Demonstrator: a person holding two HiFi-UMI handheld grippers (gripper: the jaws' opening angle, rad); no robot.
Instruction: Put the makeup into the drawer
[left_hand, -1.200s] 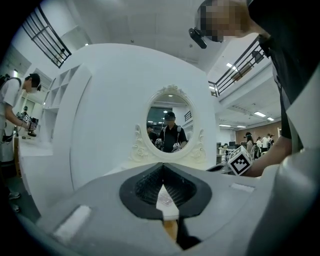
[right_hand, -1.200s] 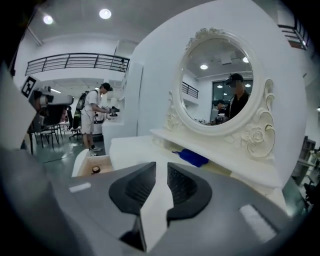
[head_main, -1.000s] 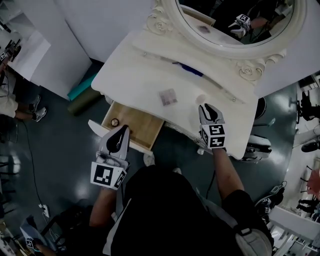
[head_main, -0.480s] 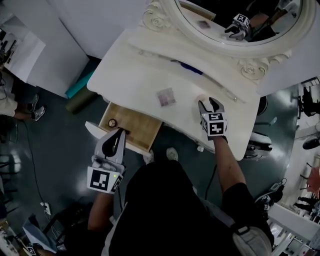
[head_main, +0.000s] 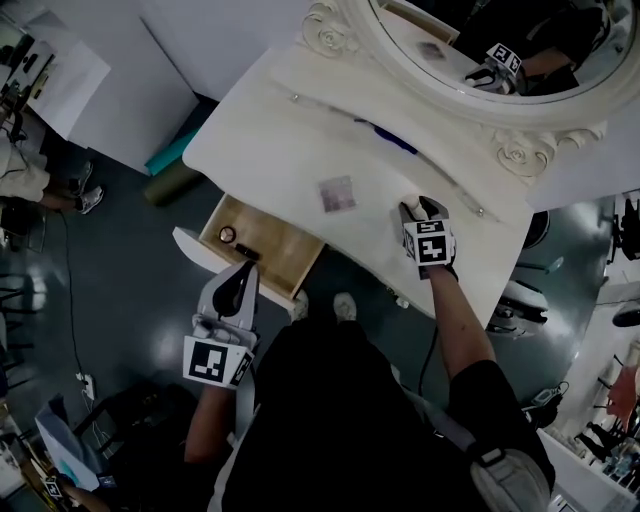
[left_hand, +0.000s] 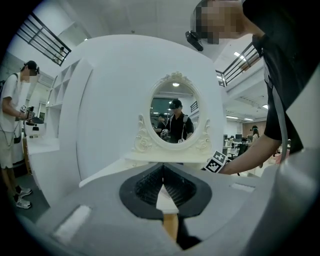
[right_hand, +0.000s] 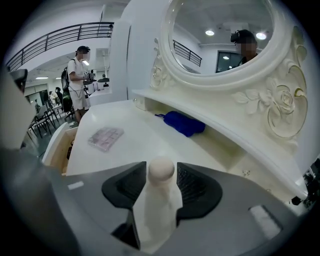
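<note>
A beige round-topped makeup bottle (right_hand: 161, 174) stands on the white vanity top (head_main: 270, 150), seen as a pale spot (head_main: 406, 206) in the head view. My right gripper (head_main: 420, 208) (right_hand: 161, 187) has just been opening and stands open around the bottle, with thin gaps beside both pads. A pink-grey makeup palette (head_main: 337, 193) (right_hand: 105, 137) lies mid-table. The wooden drawer (head_main: 275, 255) is pulled out, with a small round compact (head_main: 227, 234) and a dark item (head_main: 247, 254) inside. My left gripper (head_main: 238, 285) (left_hand: 163, 189) is shut and empty, just in front of the drawer.
A blue cloth-like item (head_main: 385, 137) (right_hand: 182, 123) lies on the low shelf under the oval mirror (head_main: 480, 40). A teal roll (head_main: 172, 158) lies on the floor left of the vanity. A bystander (right_hand: 77, 75) stands further left.
My right gripper came down and forward to the beige bottle, and its jaws spread wider around it. The left gripper barely shifted by the drawer front.
</note>
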